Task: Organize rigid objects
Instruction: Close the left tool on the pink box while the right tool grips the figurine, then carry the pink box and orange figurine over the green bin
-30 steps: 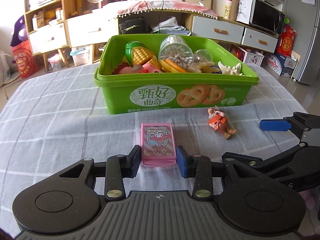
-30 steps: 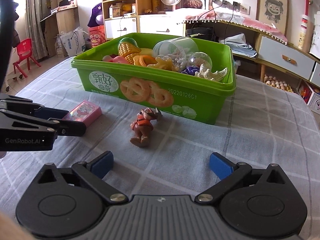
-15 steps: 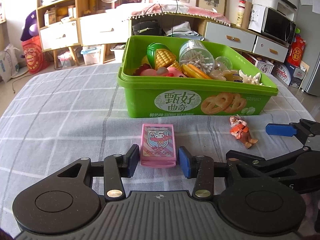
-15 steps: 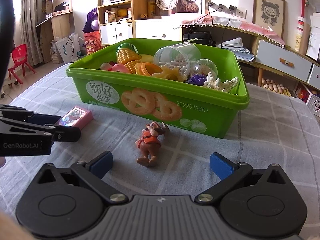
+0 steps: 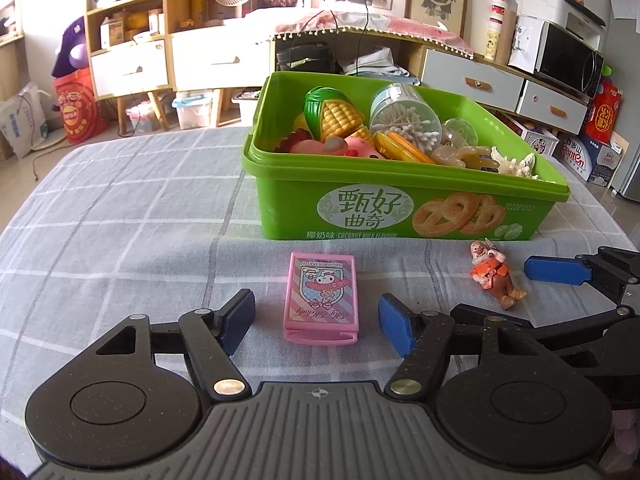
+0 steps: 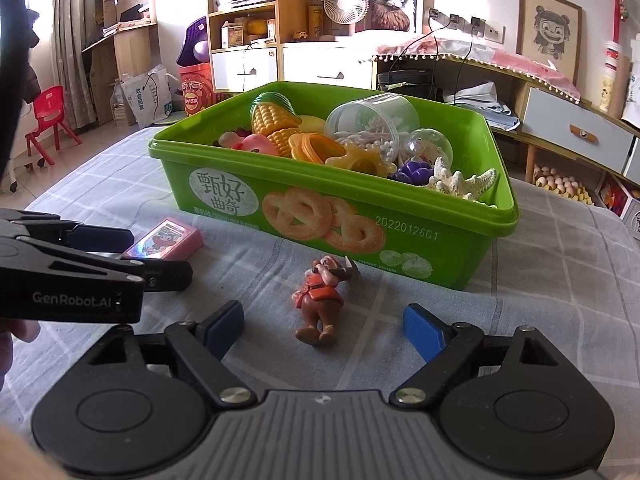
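Left hand-held gripper (image 5: 318,318) released one pink box (image 5: 321,297); one figurine (image 6: 323,295) loose.

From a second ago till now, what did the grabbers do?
The left gripper let go of the pink box; its jaws have just been opening. The right gripper has been closing around the figurine, not touching yet. The green bin stayed put.

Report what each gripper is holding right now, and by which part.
Nothing is held. The left gripper, jaws just opening, flanks the pink eraser box untouched; the right gripper, just closing, brackets the figurine without contact.
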